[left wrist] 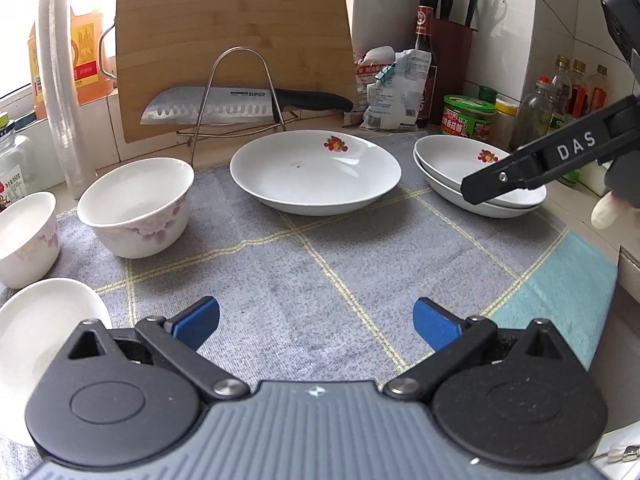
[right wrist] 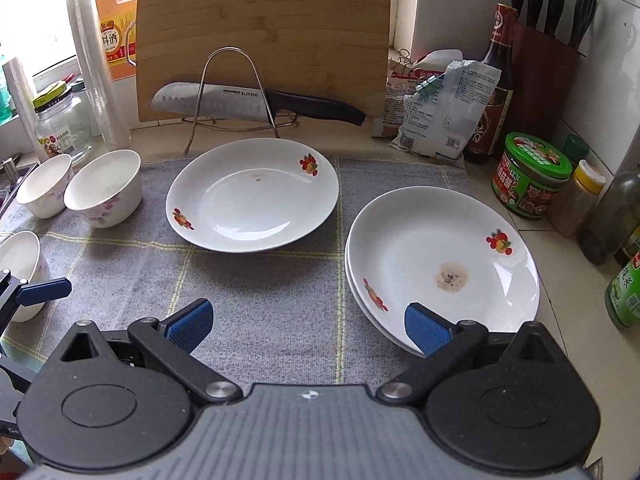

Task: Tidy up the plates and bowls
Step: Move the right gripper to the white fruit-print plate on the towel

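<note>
- left gripper (left wrist: 316, 322) wide open, nothing in it, over the grey mat (left wrist: 280, 272)
- right gripper (right wrist: 308, 324) spread too, empty, just beside the two stacked plates (right wrist: 432, 248)
- single plate (right wrist: 248, 196) mid-mat, three bowls (right wrist: 105, 188) left

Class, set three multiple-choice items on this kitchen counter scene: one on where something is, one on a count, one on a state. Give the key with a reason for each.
1. Where is the knife?
A. on the wire rack in front of the cutting board
B. in a bowl
C. on the stacked plates

2. How many bowls are on the cloth?
A. one
B. three
C. five

3. How is the right gripper?
A. shut on a plate
B. shut on a bowl
C. open, holding nothing

Key: 1 A, the blade rests across the rack; 2 B, three white bowls sit at the left; 3 C, its blue pads are spread apart with only cloth between them.
</note>
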Demonstrator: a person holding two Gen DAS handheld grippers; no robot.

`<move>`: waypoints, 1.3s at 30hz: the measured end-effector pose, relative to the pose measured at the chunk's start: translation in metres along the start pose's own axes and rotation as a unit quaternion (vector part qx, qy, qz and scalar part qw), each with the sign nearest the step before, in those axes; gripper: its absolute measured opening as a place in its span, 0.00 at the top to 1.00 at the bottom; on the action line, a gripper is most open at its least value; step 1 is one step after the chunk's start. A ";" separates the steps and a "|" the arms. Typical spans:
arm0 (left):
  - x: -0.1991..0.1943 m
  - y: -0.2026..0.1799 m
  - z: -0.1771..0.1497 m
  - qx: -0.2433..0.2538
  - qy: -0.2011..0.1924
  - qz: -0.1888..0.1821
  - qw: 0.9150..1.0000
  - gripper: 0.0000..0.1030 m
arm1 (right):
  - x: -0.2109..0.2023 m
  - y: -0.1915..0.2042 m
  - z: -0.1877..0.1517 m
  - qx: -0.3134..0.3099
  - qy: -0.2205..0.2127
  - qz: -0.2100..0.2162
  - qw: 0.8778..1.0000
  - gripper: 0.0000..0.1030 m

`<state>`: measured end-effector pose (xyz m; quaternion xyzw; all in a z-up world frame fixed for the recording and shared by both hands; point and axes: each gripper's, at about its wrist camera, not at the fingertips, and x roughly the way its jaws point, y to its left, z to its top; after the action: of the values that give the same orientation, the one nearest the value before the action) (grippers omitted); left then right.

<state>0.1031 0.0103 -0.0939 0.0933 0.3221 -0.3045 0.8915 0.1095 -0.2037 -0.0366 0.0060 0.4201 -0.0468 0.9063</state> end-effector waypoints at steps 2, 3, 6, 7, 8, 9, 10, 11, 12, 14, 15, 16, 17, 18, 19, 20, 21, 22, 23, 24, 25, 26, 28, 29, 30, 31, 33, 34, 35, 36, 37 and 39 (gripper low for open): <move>0.002 0.001 -0.003 -0.006 0.004 -0.001 1.000 0.01 | 0.003 0.005 0.002 -0.010 0.004 -0.001 1.000 0.00; 0.003 0.001 -0.004 -0.011 0.007 0.001 1.000 0.01 | 0.005 0.006 0.004 -0.012 0.005 0.000 1.000 0.00; 0.006 0.000 -0.004 -0.019 0.010 0.004 1.000 0.01 | 0.011 0.010 0.008 -0.024 0.010 0.009 1.000 0.00; 0.007 0.000 -0.004 -0.020 0.010 0.005 1.000 0.01 | 0.013 0.011 0.009 -0.029 0.010 0.011 0.999 0.00; 0.008 -0.001 -0.003 -0.020 0.011 0.007 1.000 0.01 | 0.015 0.012 0.010 -0.035 0.011 0.013 0.999 0.00; 0.009 -0.003 -0.002 -0.020 0.012 0.010 1.000 0.01 | 0.018 0.011 0.012 -0.039 0.011 0.016 0.999 0.00; 0.010 -0.004 -0.002 -0.019 0.013 0.014 1.000 0.01 | 0.020 0.011 0.014 -0.043 0.010 0.019 0.999 0.00; 0.011 -0.006 -0.001 -0.019 0.015 0.018 1.000 0.01 | 0.023 0.010 0.016 -0.047 0.009 0.024 0.999 0.00; 0.012 -0.007 0.000 -0.021 0.018 0.022 0.999 0.01 | 0.025 0.009 0.018 -0.050 0.010 0.029 0.998 0.00; 0.014 -0.009 0.003 -0.025 0.020 0.026 0.999 0.01 | 0.030 0.006 0.023 -0.057 0.009 0.038 0.998 0.00; 0.015 -0.011 0.004 -0.026 0.022 0.029 0.999 0.01 | 0.032 0.005 0.025 -0.061 0.007 0.043 0.997 0.00; 0.018 -0.012 0.006 -0.026 0.027 0.037 0.999 0.01 | 0.034 0.003 0.028 -0.065 0.006 0.049 0.997 0.00; 0.019 -0.014 0.007 -0.027 0.030 0.042 0.998 0.01 | 0.036 0.001 0.030 -0.068 0.005 0.053 0.996 0.00; 0.021 -0.017 0.009 -0.027 0.032 0.047 0.998 0.01 | 0.039 -0.002 0.033 -0.073 0.003 0.060 0.996 0.00; 0.022 -0.019 0.011 -0.028 0.033 0.051 0.998 0.01 | 0.041 -0.004 0.035 -0.078 0.002 0.066 0.995 0.00; 0.023 -0.021 0.012 -0.030 0.035 0.054 0.997 0.01 | 0.043 -0.005 0.037 -0.084 0.001 0.071 0.994 0.00; 0.024 -0.023 0.014 -0.032 0.037 0.059 0.997 0.01 | 0.046 -0.007 0.039 -0.090 0.000 0.075 0.993 0.00; 0.025 -0.025 0.015 -0.033 0.039 0.064 0.997 0.01 | 0.048 -0.009 0.042 -0.095 -0.002 0.080 0.992 0.00; 0.026 -0.027 0.016 -0.035 0.043 0.070 0.996 0.01 | 0.051 -0.012 0.044 -0.100 -0.002 0.087 0.991 0.00; 0.028 -0.028 0.017 -0.036 0.047 0.074 0.996 0.01 | 0.053 -0.014 0.047 -0.104 -0.003 0.092 0.990 0.00; 0.029 -0.030 0.018 -0.037 0.050 0.078 0.995 0.01 | 0.055 -0.015 0.049 -0.109 -0.005 0.096 0.989 0.00; 0.031 -0.032 0.019 -0.038 0.053 0.083 0.994 0.01 | 0.058 -0.017 0.052 -0.114 -0.007 0.101 0.988 0.00; 0.032 -0.036 0.022 -0.038 0.058 0.091 0.993 0.01 | 0.062 -0.020 0.057 -0.124 -0.008 0.108 0.986 0.00; 0.033 -0.037 0.023 -0.038 0.059 0.095 0.993 0.01 | 0.064 -0.021 0.059 -0.128 -0.010 0.114 0.985 0.00; 0.034 -0.038 0.023 -0.038 0.060 0.097 0.993 0.01 | 0.066 -0.022 0.062 -0.131 -0.010 0.119 0.984 0.00; 0.036 -0.039 0.024 -0.038 0.061 0.099 0.992 0.01 | 0.068 -0.023 0.064 -0.134 -0.010 0.123 0.983 0.00; 0.039 -0.040 0.024 -0.039 0.064 0.102 0.992 0.01 | 0.072 -0.024 0.068 -0.141 -0.012 0.125 0.982 0.00; 0.040 -0.041 0.025 -0.039 0.064 0.102 0.992 0.01 | 0.073 -0.024 0.070 -0.144 -0.012 0.127 0.981 0.00; 0.042 -0.041 0.025 -0.039 0.065 0.102 0.992 0.01 | 0.074 -0.024 0.072 -0.146 -0.012 0.129 0.981 0.00; 0.045 -0.041 0.026 -0.038 0.067 0.101 0.992 0.01 | 0.075 -0.024 0.074 -0.149 -0.013 0.130 0.980 0.00; 0.047 -0.040 0.026 -0.037 0.068 0.099 0.992 0.01 | 0.075 -0.025 0.076 -0.152 -0.015 0.130 0.980 0.00; 0.054 -0.039 0.028 -0.033 0.069 0.097 0.992 0.01 | 0.078 -0.026 0.079 -0.154 -0.013 0.131 0.979 0.00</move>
<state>0.1263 -0.0568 -0.1050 0.1159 0.3823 -0.1988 0.8949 0.2172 -0.2396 -0.0439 -0.0793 0.4062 0.1377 0.8999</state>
